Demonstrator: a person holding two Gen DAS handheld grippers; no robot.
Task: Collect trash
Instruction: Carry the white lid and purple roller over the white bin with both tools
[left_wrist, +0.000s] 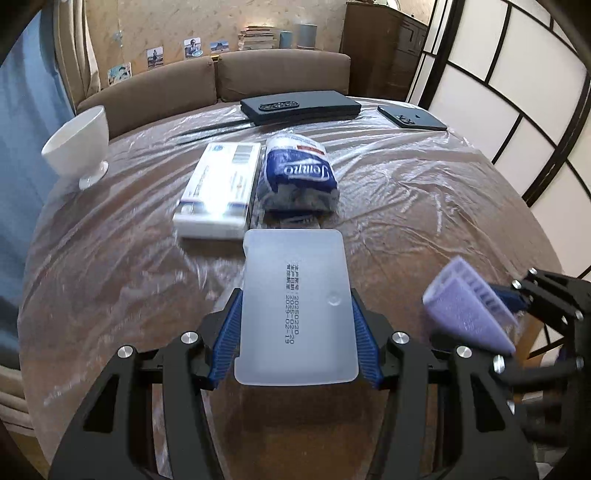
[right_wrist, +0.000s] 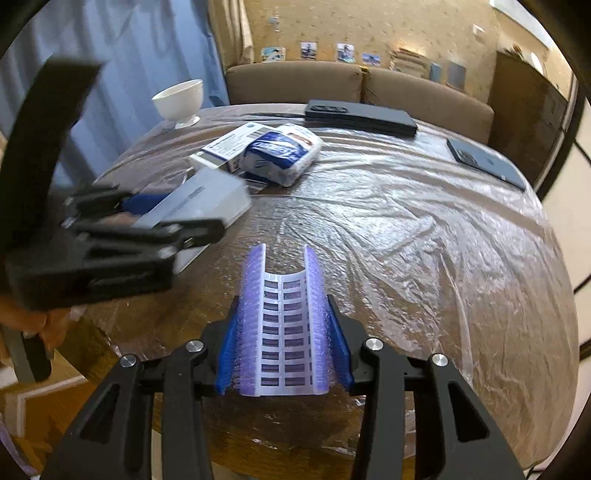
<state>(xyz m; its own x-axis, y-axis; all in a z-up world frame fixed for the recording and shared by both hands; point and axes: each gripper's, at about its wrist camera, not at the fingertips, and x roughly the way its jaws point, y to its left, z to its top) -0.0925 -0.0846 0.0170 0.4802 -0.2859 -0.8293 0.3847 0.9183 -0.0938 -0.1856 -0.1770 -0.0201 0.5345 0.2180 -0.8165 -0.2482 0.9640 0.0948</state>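
My left gripper (left_wrist: 295, 314) is shut on a frosted white plastic tray (left_wrist: 295, 306) with a printed date, held above the near part of the table. It also shows in the right wrist view (right_wrist: 210, 199). My right gripper (right_wrist: 284, 328) is shut on a purple ridged plastic piece (right_wrist: 284, 321), held above the table's near edge; it shows at the right of the left wrist view (left_wrist: 469, 306). A blue and white Tempo tissue pack (left_wrist: 299, 173) and a white flat box (left_wrist: 221, 188) lie side by side at mid-table, ahead of the left gripper.
A round table under crinkled clear plastic sheet (left_wrist: 406, 192). A white footed bowl (left_wrist: 79, 146) stands at the far left. A black flat case (left_wrist: 299, 107) and a dark phone (left_wrist: 412, 117) lie at the back. A brown sofa (left_wrist: 280, 74) stands behind.
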